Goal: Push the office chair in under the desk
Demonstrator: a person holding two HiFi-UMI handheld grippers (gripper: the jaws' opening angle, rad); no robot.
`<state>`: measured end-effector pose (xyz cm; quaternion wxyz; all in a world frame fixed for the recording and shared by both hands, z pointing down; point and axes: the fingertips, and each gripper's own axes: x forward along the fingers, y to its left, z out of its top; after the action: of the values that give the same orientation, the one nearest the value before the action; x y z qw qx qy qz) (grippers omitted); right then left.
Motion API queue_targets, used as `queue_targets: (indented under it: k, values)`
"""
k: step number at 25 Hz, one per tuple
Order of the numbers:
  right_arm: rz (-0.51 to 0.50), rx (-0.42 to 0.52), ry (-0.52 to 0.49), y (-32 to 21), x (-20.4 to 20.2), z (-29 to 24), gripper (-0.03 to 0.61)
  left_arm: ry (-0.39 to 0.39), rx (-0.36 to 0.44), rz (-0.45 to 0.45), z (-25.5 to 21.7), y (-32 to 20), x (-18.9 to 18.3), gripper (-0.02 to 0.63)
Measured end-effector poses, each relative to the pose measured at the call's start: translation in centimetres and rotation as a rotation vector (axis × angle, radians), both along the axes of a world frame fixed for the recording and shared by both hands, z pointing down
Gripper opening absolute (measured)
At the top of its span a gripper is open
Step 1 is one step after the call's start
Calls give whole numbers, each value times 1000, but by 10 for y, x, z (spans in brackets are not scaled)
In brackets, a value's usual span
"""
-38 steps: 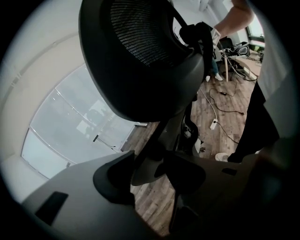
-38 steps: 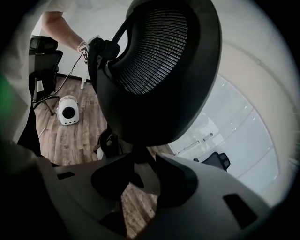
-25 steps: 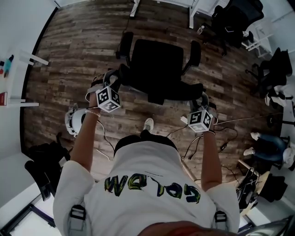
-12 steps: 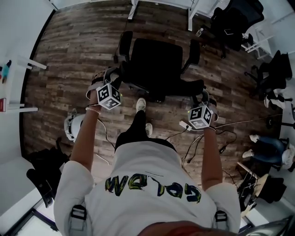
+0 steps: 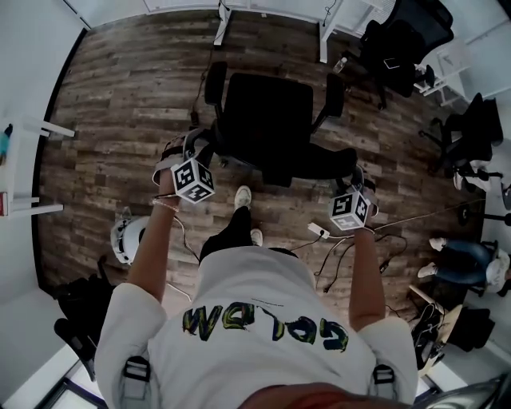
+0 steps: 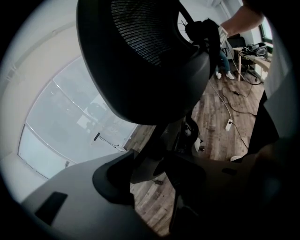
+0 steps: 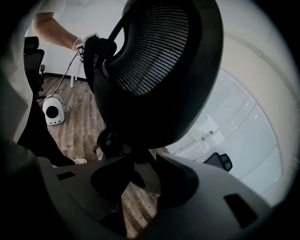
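Chair point(image 5: 267, 112) rolled noticeably closer to desk point(image 5: 271, 6).

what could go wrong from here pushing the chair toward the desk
1. The armrests of the office chair look about as wide as the gap between the white desk legs, so one may catch a leg.
2. The power strip lies right beside the person's feet; a step could snag it.

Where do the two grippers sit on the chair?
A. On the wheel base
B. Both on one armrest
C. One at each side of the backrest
C: the left gripper and right gripper flank the chair, its backrest rim running between each pair of jaws.
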<state>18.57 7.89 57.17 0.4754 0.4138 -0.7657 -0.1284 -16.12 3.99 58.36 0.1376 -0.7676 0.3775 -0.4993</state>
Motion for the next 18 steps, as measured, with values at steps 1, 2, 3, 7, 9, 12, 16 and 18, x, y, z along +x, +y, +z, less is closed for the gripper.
queue_targets:
  k: [1,2,3,7,9,12,16,18]
  values:
    - [0,-1,-3,-7,0,0,150,-2,-2,-1,0,-7,0,206]
    - [2,-2,-6,-14,1,-1,152,-3,-3,-1,-1,-14,1,206]
    - [4,-2,-9,-22,2,-1,152,-2,-4,2,-1,-22,1,206]
    - [14,-4,-5,-54,2,-1,152,12,-8,19,-1,-56,2,206]
    - [23,-8,7,-71,1,-1,152,13,-11,25,0,-76,1,206]
    - [36,0,10,-96,-1,0,150,9,-8,31,0,-103,-1,206]
    - [54,2,11,-128,-6,-3,152,9,5,41,-2,-140,-5,204]
    - [63,6,15,-144,-6,-2,152,10,6,48,-1,-156,-4,204]
